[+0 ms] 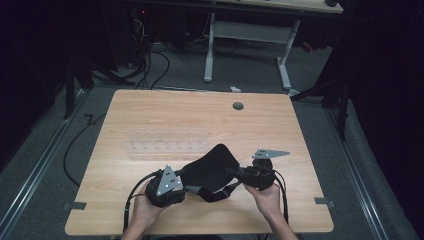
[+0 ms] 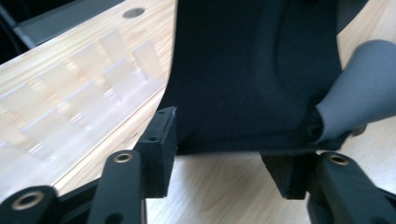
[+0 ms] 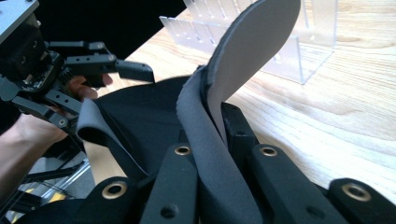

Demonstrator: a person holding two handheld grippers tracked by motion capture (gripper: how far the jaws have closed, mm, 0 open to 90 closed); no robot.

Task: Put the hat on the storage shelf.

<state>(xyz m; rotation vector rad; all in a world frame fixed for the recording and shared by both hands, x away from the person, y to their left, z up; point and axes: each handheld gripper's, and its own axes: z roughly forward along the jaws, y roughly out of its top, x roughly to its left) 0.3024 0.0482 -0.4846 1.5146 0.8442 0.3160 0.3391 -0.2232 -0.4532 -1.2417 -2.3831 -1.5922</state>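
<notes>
A black fabric piece with a grey underside and a strap lies at the table's near middle, held up between both grippers. My right gripper is shut on its edge, and a grey flap stands up out of the jaws. In the high view the right gripper comes in from the right. My left gripper is open, its jaws wide apart on either side of the fabric's lower edge. It meets the cloth from the left. One of its fingers reaches over the black fabric.
A clear acrylic rack with several slots stands just beyond the fabric, close to both grippers. The wooden table has a round cable hole at the back. Cables and a desk frame lie on the floor beyond.
</notes>
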